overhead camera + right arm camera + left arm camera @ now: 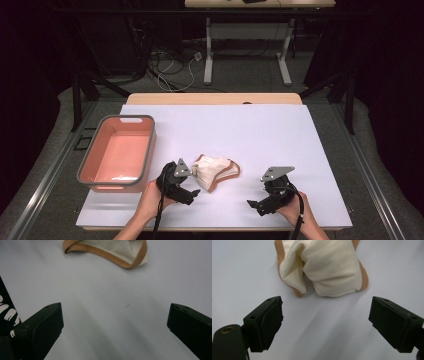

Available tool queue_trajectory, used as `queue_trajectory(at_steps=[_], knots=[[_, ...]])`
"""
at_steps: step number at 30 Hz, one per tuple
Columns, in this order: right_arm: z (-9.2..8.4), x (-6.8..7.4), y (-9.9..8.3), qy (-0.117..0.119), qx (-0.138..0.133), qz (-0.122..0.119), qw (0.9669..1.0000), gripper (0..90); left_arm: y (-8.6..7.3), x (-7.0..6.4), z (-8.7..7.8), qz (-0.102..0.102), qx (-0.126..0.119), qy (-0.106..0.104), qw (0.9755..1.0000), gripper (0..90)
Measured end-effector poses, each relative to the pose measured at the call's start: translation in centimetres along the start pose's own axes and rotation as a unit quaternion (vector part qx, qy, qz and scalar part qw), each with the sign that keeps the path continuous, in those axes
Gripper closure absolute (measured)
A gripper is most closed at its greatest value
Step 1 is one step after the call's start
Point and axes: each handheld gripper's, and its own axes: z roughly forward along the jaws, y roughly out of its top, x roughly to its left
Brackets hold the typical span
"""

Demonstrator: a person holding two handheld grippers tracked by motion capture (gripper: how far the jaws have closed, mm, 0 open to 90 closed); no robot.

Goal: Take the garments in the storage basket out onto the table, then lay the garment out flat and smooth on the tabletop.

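A crumpled cream cloth (pixel 215 171) with a tan border lies on the white table top, near the front middle. My left gripper (pixel 192 184) sits just left of it, held by a hand, jaws wide open and empty. In the left gripper view the cloth (pixel 324 267) bunches up a short way beyond the open jaws, apart from them. My right gripper (pixel 254 205) rests to the right of the cloth, also open with nothing between its jaws. The right gripper view shows the cloth's tan edge (pixel 107 251) at the top, well ahead of the jaws.
A pink bin with a grey rim (pixel 117 152) stands at the table's left side, with something pale at its near end. The white mat (pixel 260 130) stretches bare behind the cloth. Beyond the table are desk legs and cables on the floor.
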Motion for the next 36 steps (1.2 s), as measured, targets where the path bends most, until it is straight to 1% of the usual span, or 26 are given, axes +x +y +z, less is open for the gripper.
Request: queue_trajectory(at_steps=[8,15,16,17,18,19,22,26,28,30,32,34,36], knots=[[0.6,-0.3,1.7,-0.004,-0.004,-0.004,1.0000,0.8,-0.1,-0.1,-0.2,0.002,0.000,0.001,1.0000,11.6],[1.4,-0.5,3.1,-0.003,-0.009,-0.008,0.9999,1.0,-0.1,-0.1,-0.3,0.000,-0.001,0.001,1.0000,11.6],[1.5,-0.5,3.3,-0.003,-0.007,-0.008,0.9999,1.0,-0.1,-0.1,-0.3,-0.001,-0.002,0.000,1.0000,11.6],[1.7,-0.5,3.5,-0.003,-0.008,-0.009,0.9999,1.1,-0.1,-0.1,-0.3,-0.003,-0.001,-0.007,1.0000,11.6],[1.8,-0.6,3.7,-0.003,-0.009,-0.009,0.9999,1.4,-0.1,0.1,-0.4,-0.009,-0.003,-0.022,0.9997,11.7],[2.0,-0.6,3.9,-0.003,-0.008,-0.010,0.9999,1.6,-0.1,0.3,-0.4,-0.015,-0.005,-0.026,0.9995,11.7],[2.5,-0.7,4.5,-0.001,-0.009,-0.008,0.9999,2.1,-0.2,0.4,-0.6,-0.018,-0.003,-0.021,0.9996,11.7],[3.1,-0.9,5.1,0.003,-0.009,-0.010,0.9999,3.2,-0.2,0.4,-0.7,-0.017,-0.009,-0.016,0.9997,11.6],[3.4,-1.0,5.4,0.002,-0.009,-0.012,0.9999,6.1,-0.3,0.4,-0.7,-0.021,-0.015,-0.013,0.9996,11.6],[3.7,-1.1,5.7,-0.001,-0.009,-0.013,0.9999,12.9,-0.3,0.5,-0.7,-0.025,-0.020,-0.011,0.9994,11.8],[4.0,-1.2,6.1,-0.005,-0.004,-0.013,0.9999,15.2,-0.2,0.5,-0.6,-0.023,-0.023,-0.009,0.9994,12.0],[4.2,-1.3,6.6,-0.010,-0.004,-0.011,0.9999,21.3,-0.2,0.4,-0.5,-0.021,-0.024,-0.006,0.9995,12.4],[4.5,-1.3,7.1,-0.012,-0.005,-0.013,0.9998,24.8,-0.2,0.3,-0.5,-0.017,-0.026,-0.003,0.9995,12.9]])
